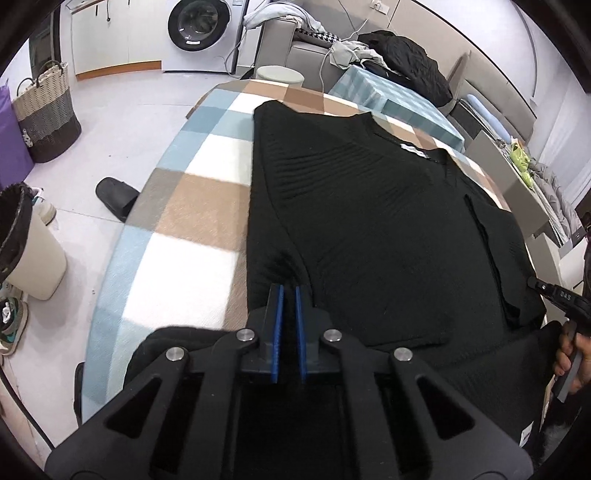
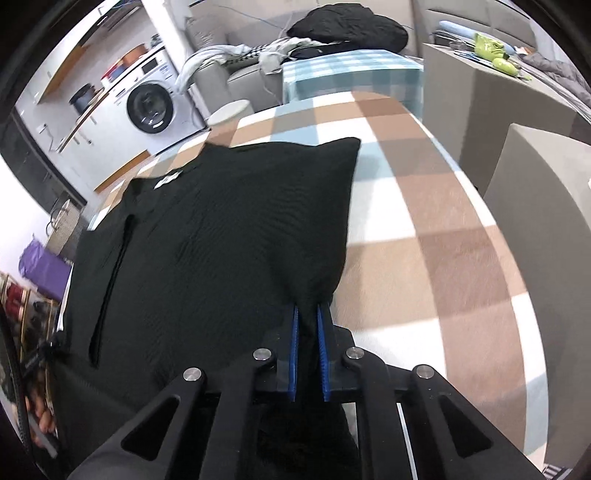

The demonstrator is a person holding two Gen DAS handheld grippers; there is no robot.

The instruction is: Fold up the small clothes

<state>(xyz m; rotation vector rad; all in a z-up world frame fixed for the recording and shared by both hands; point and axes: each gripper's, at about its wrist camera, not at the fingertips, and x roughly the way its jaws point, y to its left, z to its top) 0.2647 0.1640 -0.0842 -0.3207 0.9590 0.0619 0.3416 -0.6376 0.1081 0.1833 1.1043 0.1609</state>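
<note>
A black knit sweater (image 1: 369, 221) lies spread on a checked blanket (image 1: 192, 206), collar and white label (image 1: 413, 150) at the far end. My left gripper (image 1: 289, 291) is shut on the sweater's near left edge, fabric pinched between its blue pads. My right gripper (image 2: 308, 314) is shut on the sweater's (image 2: 221, 229) near right edge, with cloth bunched between its blue pads. The right gripper also shows at the right edge of the left wrist view (image 1: 554, 295), held by a hand.
The blanket (image 2: 424, 240) covers a table. A bin (image 1: 26, 243), a woven basket (image 1: 48, 110) and a black slipper (image 1: 116, 201) are on the floor to the left. A washing machine (image 1: 201, 31), a sofa with clothes (image 1: 369, 55) and a grey box (image 2: 546, 192) stand beyond.
</note>
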